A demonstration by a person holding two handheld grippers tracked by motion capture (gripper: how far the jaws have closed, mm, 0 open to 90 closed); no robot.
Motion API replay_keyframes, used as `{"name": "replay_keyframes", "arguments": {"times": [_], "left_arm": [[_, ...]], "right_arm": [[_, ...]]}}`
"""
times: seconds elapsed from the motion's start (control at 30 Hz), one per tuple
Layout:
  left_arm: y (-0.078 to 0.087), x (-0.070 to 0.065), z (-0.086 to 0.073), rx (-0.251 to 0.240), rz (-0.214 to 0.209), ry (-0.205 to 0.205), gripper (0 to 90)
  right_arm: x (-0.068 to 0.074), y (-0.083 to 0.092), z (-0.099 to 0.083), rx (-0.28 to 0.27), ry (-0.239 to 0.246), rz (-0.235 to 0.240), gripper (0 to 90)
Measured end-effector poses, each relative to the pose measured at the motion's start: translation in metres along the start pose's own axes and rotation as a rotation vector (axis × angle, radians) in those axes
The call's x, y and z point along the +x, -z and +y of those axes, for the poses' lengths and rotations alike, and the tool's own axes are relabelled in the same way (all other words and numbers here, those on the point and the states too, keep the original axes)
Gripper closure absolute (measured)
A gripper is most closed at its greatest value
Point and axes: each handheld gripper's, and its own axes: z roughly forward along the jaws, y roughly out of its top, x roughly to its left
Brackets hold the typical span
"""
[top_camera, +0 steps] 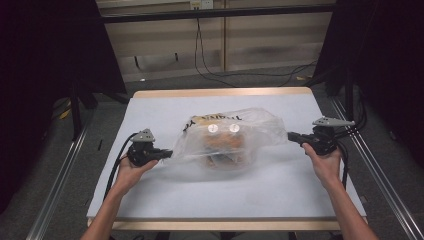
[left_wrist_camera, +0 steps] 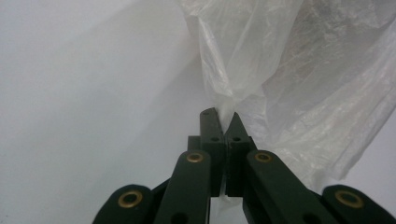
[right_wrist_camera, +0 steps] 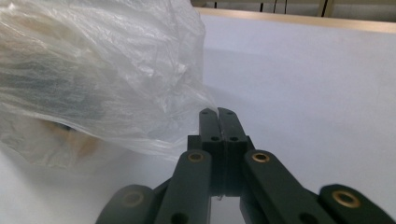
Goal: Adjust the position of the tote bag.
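A clear plastic bag lies across the middle of the white table, with brown and orange items showing dimly inside it. My left gripper pinches the bag's left edge; its jaws are shut on the crumpled plastic. My right gripper is at the bag's right edge, jaws closed with the thin film pinched at their tips. The bag is stretched between the two grippers.
The table has a wooden rim at its far edge. Cables run over the floor behind it. Metal rails flank the table on both sides, with dark curtains beyond.
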Motion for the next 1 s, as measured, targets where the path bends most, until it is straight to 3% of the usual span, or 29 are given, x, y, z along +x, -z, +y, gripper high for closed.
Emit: {"name": "replay_keyframes", "arguments": {"times": [0.27, 0.6, 0.7, 0.73, 0.93, 1.0], "left_arm": [[-0.002, 0.006, -0.009, 0.03, 0.001, 0.021, 90.0], [-0.009, 0.007, -0.017, 0.114, 0.023, 0.018, 90.0], [-0.009, 0.008, -0.019, 0.116, 0.02, 0.026, 90.0], [-0.009, 0.009, -0.022, 0.102, 0.002, 0.035, 90.0], [-0.007, 0.008, -0.028, 0.1, 0.002, 0.035, 90.0], [-0.006, 0.007, -0.03, 0.09, 0.012, 0.031, 90.0]], "right_arm": [[-0.001, -0.005, -0.007, 0.044, 0.014, -0.003, 90.0], [-0.01, -0.012, -0.018, 0.123, 0.019, -0.034, 90.0], [-0.013, -0.017, -0.023, 0.16, 0.016, -0.037, 90.0], [-0.013, -0.019, -0.024, 0.176, 0.027, -0.04, 90.0], [-0.013, -0.025, -0.03, 0.22, 0.042, -0.058, 90.0], [-0.014, -0.03, -0.037, 0.263, 0.052, -0.06, 90.0]]}}
